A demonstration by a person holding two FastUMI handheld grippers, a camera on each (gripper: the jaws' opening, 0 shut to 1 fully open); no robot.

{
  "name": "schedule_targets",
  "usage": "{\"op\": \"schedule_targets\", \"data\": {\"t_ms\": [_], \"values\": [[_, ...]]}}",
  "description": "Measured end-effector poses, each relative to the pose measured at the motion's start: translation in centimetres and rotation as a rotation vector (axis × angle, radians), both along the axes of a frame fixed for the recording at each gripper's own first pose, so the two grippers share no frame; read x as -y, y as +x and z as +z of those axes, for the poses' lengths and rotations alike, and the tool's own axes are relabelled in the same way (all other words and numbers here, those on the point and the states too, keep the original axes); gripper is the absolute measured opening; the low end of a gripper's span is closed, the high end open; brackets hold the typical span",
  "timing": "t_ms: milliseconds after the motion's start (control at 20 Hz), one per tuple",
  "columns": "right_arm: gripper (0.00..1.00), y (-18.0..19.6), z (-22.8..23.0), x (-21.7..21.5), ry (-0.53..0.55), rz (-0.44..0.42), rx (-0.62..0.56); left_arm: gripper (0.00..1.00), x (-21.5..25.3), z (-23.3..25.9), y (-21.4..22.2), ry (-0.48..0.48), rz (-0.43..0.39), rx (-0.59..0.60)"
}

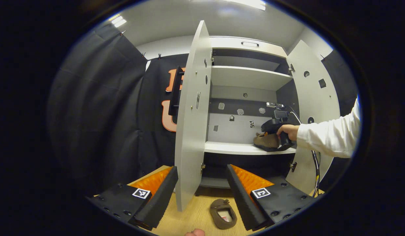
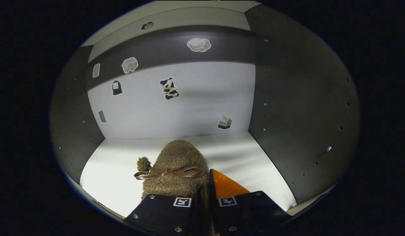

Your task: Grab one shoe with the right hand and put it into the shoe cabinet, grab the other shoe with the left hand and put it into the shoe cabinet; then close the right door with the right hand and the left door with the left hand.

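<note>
between my left gripper (image 1: 202, 193) fingers, spread wide and holding nothing, a brown shoe (image 1: 223, 213) lies on the wooden floor (image 1: 192, 216) by the open left door (image 1: 193, 114). farther right, my right gripper (image 2: 204, 200) holds the other shoe (image 2: 176, 170) on the cabinet shelf (image 2: 117, 173), fingers narrow, apparently pinching its side wall

one fuzzy brown slipper (image 2: 176, 170) with a ribbon bow sits between the right tongs (image 2: 204, 193) on the cabinet shelf (image 2: 241, 157); its mate (image 1: 223, 213) lies sole-down just before the left tongs (image 1: 202, 190), doors (image 1: 192, 114) open.
</note>
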State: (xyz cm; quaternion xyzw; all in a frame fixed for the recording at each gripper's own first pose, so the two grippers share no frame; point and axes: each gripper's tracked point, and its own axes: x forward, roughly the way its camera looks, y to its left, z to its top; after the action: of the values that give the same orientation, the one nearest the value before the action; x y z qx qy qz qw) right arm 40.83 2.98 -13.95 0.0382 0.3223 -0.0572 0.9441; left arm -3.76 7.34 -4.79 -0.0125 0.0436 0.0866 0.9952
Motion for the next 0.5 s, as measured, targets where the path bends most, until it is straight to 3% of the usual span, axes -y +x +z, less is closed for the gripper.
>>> {"op": "schedule_targets", "data": {"t_ms": [150, 250, 300, 400, 500], "values": [[0.20, -1.0, 0.5, 0.1, -0.012, 0.031, -0.005, 0.97, 0.1, -0.3, 0.1, 0.003, -0.005, -0.008], [0.39, -1.8, 1.5, 0.0, -0.003, 0.059, 0.004, 0.99, 0.3, -0.4, 0.1, 0.014, -0.013, -0.010], [0.59, -2.2, 2.1, 0.1, 0.001, 0.070, 0.008, 0.96, 0.5, -0.5, 0.1, 0.015, -0.021, -0.011], [0.76, -3.3, 3.5, 0.3, 0.011, 0.087, 0.024, 0.96, 1.0, -0.4, 0.2, 0.010, -0.040, -0.008], [0.85, -4.4, 4.8, 0.2, 0.012, 0.106, 0.047, 0.96, 1.9, -0.4, 0.4, 0.007, -0.060, 0.000]]}}
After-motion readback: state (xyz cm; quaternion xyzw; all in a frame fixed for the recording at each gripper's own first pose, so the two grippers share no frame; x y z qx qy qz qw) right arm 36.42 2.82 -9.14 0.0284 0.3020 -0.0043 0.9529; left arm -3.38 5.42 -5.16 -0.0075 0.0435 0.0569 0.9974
